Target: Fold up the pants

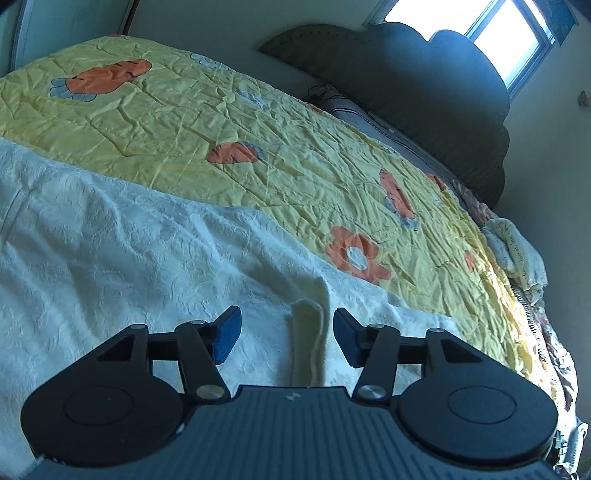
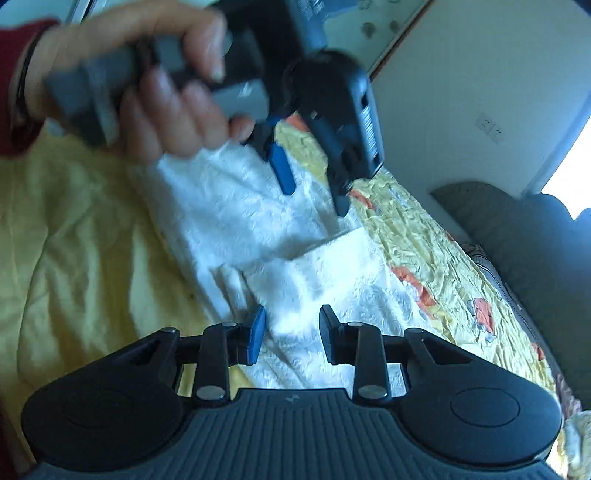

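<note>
The white textured pants (image 1: pixel 110 240) lie spread on a yellow quilt (image 1: pixel 221 110) on a bed. My left gripper (image 1: pixel 287 338) is open just above them, with a raised fold of the white cloth (image 1: pixel 310 332) standing between its blue pads, untouched. In the right wrist view the pants (image 2: pixel 295 258) lie ahead. My right gripper (image 2: pixel 291 332) is open and empty over their near edge. The left gripper (image 2: pixel 314 184), held in a hand, hovers open above the pants farther off, blurred by motion.
The quilt (image 2: pixel 424 240) has orange flower and carrot patches. A dark green headboard (image 1: pixel 424 92) and a pillow (image 1: pixel 369 118) are at the far end under a window (image 1: pixel 480 29). Bunched cloth (image 1: pixel 517 251) sits at the bed's right edge. A white wall (image 2: pixel 461 92) runs along the far side.
</note>
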{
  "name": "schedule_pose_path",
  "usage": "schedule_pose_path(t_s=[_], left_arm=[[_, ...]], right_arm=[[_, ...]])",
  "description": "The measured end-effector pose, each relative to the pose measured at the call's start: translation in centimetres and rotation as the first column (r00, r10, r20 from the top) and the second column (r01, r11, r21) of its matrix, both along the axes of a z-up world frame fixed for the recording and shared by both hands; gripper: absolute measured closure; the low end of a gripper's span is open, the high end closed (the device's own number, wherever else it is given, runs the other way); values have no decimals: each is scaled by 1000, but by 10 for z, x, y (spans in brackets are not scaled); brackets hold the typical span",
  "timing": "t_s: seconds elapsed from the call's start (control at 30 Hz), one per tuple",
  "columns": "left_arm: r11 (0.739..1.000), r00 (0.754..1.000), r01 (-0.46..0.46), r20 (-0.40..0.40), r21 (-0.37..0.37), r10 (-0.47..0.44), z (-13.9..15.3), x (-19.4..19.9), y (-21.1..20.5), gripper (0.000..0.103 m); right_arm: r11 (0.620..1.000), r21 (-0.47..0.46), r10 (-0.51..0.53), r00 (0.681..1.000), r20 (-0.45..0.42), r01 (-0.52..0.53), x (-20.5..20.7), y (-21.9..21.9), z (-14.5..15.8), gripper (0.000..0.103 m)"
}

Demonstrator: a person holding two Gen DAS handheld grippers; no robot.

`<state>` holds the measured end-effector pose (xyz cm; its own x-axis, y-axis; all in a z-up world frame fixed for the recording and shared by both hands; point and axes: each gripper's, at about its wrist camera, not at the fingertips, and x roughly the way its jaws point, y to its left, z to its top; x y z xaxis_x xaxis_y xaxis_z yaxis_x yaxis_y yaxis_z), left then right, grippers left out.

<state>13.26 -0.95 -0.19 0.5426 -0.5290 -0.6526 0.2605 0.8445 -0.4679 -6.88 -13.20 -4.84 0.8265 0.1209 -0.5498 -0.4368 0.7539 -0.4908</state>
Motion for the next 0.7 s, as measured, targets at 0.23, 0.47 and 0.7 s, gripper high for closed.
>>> schedule_pose_path(t_s=[0.23, 0.47, 0.7], left_arm=[[990, 989, 82, -110, -116, -95, 6, -10, -2, 36], [954, 944, 117, -267, -275, -193, -11, -10, 5, 29], [912, 880, 29, -422, -409, -217, -49, 11, -14, 29]], right_arm=[[980, -201, 31, 992, 124, -5, 5, 24, -24, 73], [997, 58, -61, 994, 86, 56, 12, 2, -2, 94], [945, 322, -73, 997, 29, 60, 15, -36, 29, 94]])
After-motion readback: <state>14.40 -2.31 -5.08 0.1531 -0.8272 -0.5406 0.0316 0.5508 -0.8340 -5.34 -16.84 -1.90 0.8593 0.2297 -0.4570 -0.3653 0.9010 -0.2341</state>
